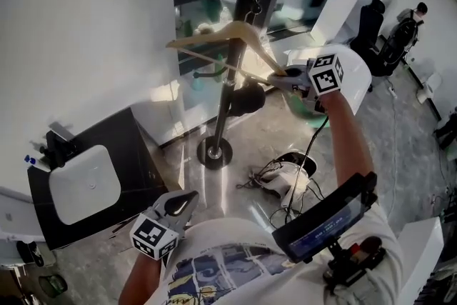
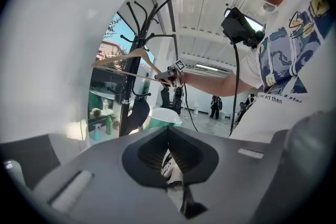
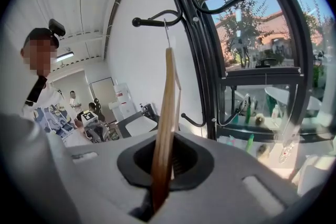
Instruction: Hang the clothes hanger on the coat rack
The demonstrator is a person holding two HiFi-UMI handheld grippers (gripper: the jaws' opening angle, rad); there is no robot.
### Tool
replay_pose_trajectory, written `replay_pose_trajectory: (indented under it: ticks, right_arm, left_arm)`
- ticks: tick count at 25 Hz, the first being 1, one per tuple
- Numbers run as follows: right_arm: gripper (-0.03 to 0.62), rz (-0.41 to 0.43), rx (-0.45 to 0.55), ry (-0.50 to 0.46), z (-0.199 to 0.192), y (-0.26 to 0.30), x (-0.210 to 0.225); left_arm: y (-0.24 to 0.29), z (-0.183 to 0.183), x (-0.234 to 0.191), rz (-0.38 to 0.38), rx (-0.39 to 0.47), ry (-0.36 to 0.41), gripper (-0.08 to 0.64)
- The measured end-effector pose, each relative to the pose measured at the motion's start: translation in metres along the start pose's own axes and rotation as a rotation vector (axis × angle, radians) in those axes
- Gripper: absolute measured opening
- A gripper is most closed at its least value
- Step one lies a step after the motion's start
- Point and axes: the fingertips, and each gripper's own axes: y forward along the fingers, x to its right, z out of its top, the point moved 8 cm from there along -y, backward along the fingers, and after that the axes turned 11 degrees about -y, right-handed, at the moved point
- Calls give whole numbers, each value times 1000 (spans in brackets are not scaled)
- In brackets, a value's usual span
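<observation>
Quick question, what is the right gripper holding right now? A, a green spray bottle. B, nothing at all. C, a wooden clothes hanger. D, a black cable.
C: the right gripper view shows the wooden clothes hanger clamped edge-on between the closed jaws of the right gripper, with its metal hook up by an arm of the coat rack.

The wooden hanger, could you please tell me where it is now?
Head view, upper centre: the wooden hanger crosses the coat rack, its right end in the right gripper.
</observation>
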Motion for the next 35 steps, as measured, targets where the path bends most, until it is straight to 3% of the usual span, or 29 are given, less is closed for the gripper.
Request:
replay_pose_trajectory:
  ticks: [12, 24, 35]
  right_arm:
    - [0, -24, 7, -40, -13, 2, 24]
    - [6, -141, 29, -83, -14, 1, 24]
    - [174, -353, 95, -70, -17, -21, 20]
  left_arm:
    - [22, 5, 7, 28, -17, 6, 3]
    - [20, 0, 16, 14, -37, 5, 3]
    - [7, -5, 16, -17, -49, 7, 3]
